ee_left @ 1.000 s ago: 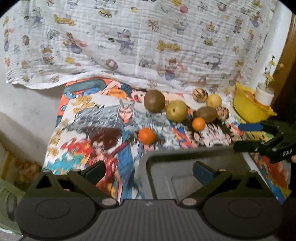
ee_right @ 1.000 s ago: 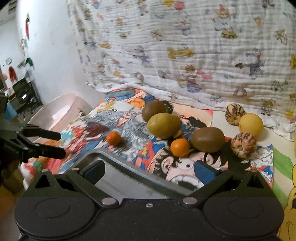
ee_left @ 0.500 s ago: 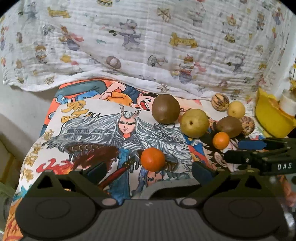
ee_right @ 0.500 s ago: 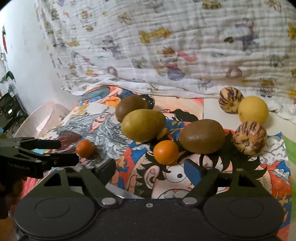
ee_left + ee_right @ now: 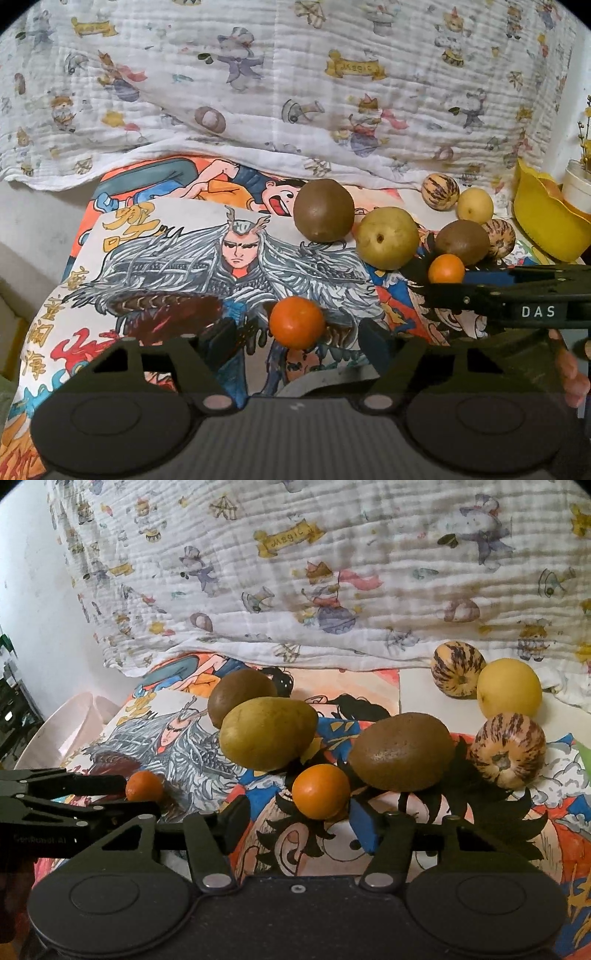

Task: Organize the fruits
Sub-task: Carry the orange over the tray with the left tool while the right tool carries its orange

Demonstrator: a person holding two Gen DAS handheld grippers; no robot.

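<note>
Several fruits lie on a cartoon-printed cloth. My left gripper (image 5: 297, 341) is open with a small orange (image 5: 296, 322) between its fingertips, not clamped. My right gripper (image 5: 299, 821) is open around a second small orange (image 5: 320, 791), which also shows in the left view (image 5: 446, 268). Behind lie a green pear (image 5: 267, 732), two brown kiwis (image 5: 402, 752) (image 5: 241, 698), two striped melons (image 5: 506, 749) (image 5: 457, 669) and a yellow fruit (image 5: 509, 692). The left gripper (image 5: 110, 797) shows at the left of the right view.
A grey tray edge (image 5: 325, 384) lies just under the left gripper. A yellow bowl (image 5: 546, 218) with a white cup stands at the far right. A white patterned blanket (image 5: 295, 92) hangs behind. A pink basin (image 5: 70, 723) sits off the left edge.
Both grippers have moved forward and down to the cloth. Each small orange now sits between open fingers. The tray has slipped almost out of view.
</note>
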